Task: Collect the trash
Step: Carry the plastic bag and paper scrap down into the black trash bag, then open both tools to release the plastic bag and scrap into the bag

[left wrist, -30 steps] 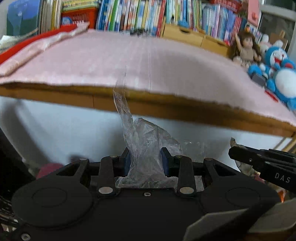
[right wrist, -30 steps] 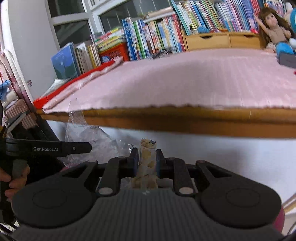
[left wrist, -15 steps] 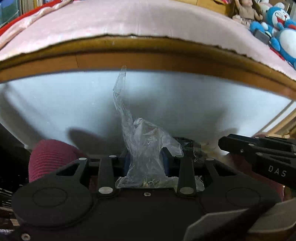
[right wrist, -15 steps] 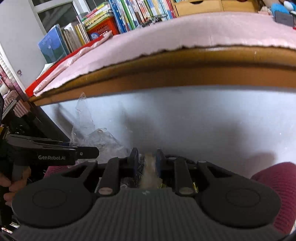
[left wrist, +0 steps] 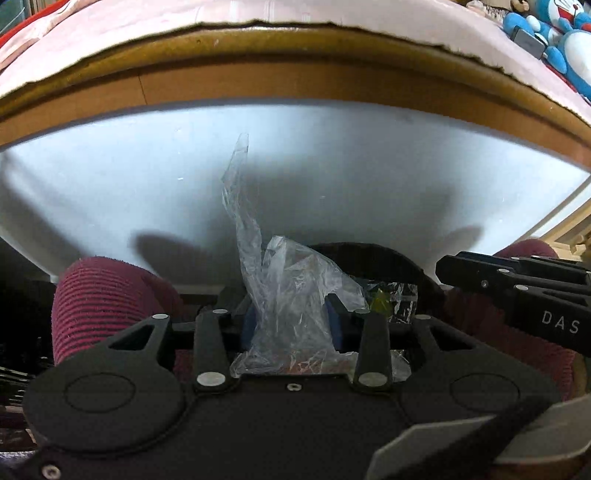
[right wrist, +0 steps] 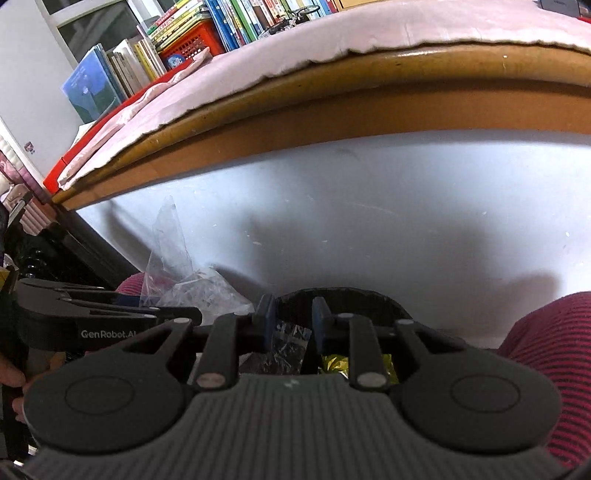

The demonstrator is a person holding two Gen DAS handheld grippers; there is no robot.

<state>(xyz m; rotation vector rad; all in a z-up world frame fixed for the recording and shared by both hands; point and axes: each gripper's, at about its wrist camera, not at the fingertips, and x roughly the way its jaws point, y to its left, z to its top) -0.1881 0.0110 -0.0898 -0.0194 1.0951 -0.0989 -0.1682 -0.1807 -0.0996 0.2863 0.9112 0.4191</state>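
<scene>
1 clear plastic bag [left wrist: 291, 295], upright

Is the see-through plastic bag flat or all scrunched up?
Scrunched up. The clear plastic bag is crumpled between the left claw's opening jaws, with one twisted end sticking up.

The plastic bag [left wrist: 291, 295] is clear and crinkled. Both grippers are black, with blue pads [right wrist: 266, 317]. The trouser legs [left wrist: 99, 299] are maroon with fine ribbed stripes. The worktop [right wrist: 369, 92] has a golden-brown edge under a pale pink cloth [right wrist: 406, 26]. The plush toys [left wrist: 569, 44] are blue and white. A yellow-green wrapper [right wrist: 334, 360] glints below.
</scene>
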